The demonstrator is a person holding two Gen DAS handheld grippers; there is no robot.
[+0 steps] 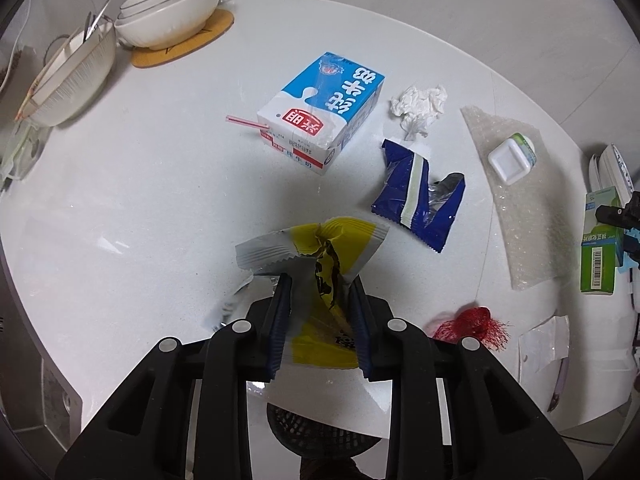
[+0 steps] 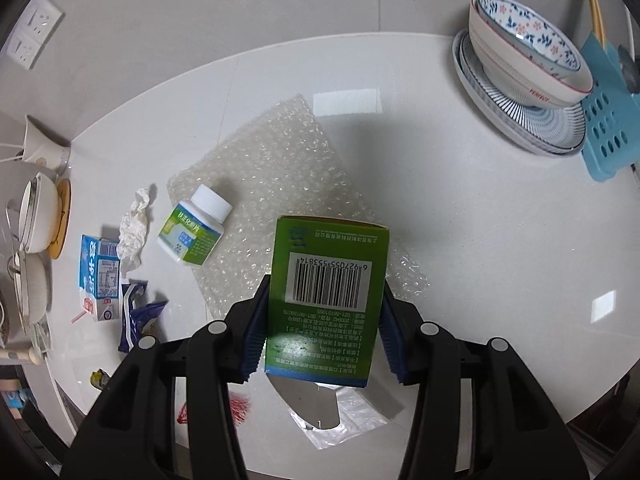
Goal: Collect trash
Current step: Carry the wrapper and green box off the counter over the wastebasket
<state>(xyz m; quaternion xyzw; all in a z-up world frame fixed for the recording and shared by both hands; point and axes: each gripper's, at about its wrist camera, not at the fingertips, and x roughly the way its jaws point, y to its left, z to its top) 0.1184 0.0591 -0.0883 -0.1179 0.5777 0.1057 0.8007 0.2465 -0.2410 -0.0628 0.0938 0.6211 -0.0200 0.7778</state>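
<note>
My left gripper (image 1: 320, 280) is shut on a crumpled yellow and silver snack wrapper (image 1: 320, 256), held above the white table (image 1: 140, 208). My right gripper (image 2: 324, 280) is shut on a green medicine box (image 2: 328, 280) with a barcode, held over a sheet of bubble wrap (image 2: 280, 160); the box also shows at the right edge of the left wrist view (image 1: 600, 240). On the table lie a blue and white milk carton (image 1: 320, 112) with a pink straw, a crumpled tissue (image 1: 420, 108), a blue wrapper (image 1: 416, 200), a white pill bottle (image 2: 196, 232), and red mesh netting (image 1: 472, 324).
Stacked white bowls (image 1: 168, 12) on a cork mat stand at the far left. Patterned bowls on a plate (image 2: 528, 60) and a light blue rack (image 2: 604, 120) stand at the far right. A clear plastic bag (image 2: 340, 412) lies near the table's front edge. A dark mesh bin (image 1: 320, 432) sits below it.
</note>
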